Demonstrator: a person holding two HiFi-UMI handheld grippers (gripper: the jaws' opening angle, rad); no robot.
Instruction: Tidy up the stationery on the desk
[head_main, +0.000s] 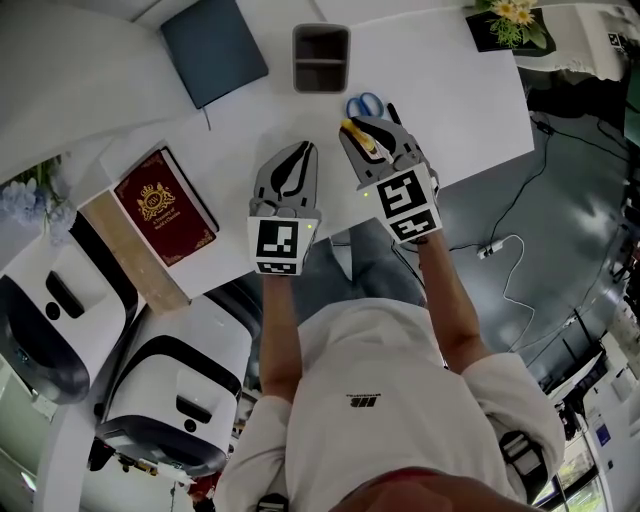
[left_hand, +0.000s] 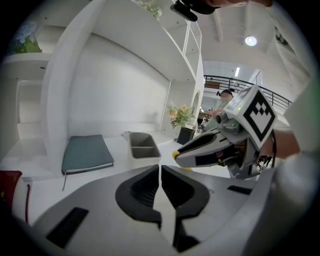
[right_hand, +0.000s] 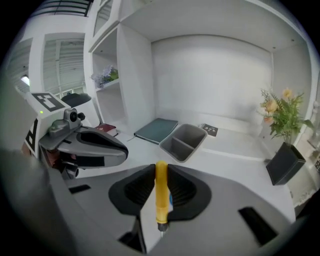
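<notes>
My right gripper (head_main: 362, 128) is shut on a yellow pen (head_main: 358, 135). In the right gripper view the pen (right_hand: 161, 195) stands between the pads, held above the white desk (head_main: 455, 110), its tip pointing back toward the camera. Blue-handled scissors (head_main: 365, 104) lie on the desk just beyond that gripper. The grey two-compartment organizer (head_main: 321, 58) sits at the back of the desk, ahead of both grippers (right_hand: 184, 141). My left gripper (head_main: 303, 150) hovers left of the right one, its jaws shut with nothing between them (left_hand: 160, 172).
A teal notebook (head_main: 213, 47) lies left of the organizer. A red book (head_main: 164, 207) rests on a brown box at the desk's left edge. A potted plant (head_main: 512, 20) stands at the back right. White shelf walls rise behind the desk. Cables lie on the floor at right.
</notes>
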